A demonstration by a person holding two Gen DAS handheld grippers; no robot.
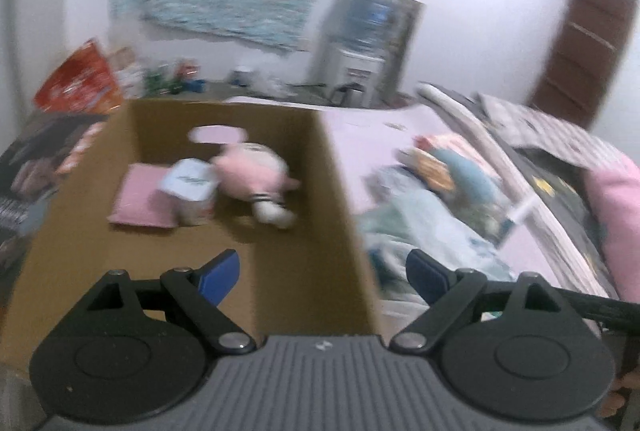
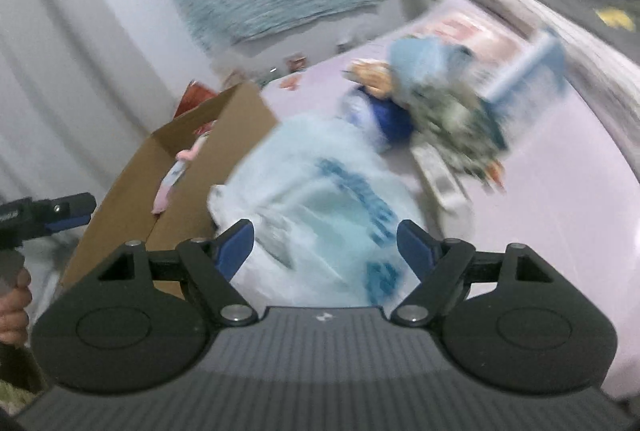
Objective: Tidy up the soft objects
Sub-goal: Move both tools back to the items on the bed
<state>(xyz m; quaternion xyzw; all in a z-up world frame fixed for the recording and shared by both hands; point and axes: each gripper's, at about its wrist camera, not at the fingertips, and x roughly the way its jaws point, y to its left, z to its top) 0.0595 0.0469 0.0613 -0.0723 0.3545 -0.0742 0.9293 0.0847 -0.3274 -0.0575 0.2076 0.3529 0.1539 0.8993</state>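
Observation:
A brown cardboard box (image 1: 320, 199) stands on the pink bed. In it lie a pink plush doll (image 1: 256, 179), a small pink cushion (image 1: 140, 199) and a white tissue pack (image 1: 192, 187). My left gripper (image 1: 322, 275) is open and empty above the box's near right wall. My right gripper (image 2: 325, 245) is open just above a white and blue plastic pack (image 2: 320, 199) that lies beside the box (image 2: 236, 135). Behind the pack is a heap of soft things (image 2: 436, 99), one light blue.
The pink bed sheet (image 2: 560, 191) spreads to the right. Folded grey and patterned blankets (image 1: 552, 159) lie at the bed's far side. A water dispenser (image 1: 360, 43) and a dark door (image 1: 584, 51) stand by the wall. Red bags (image 1: 80, 79) lie left of the box.

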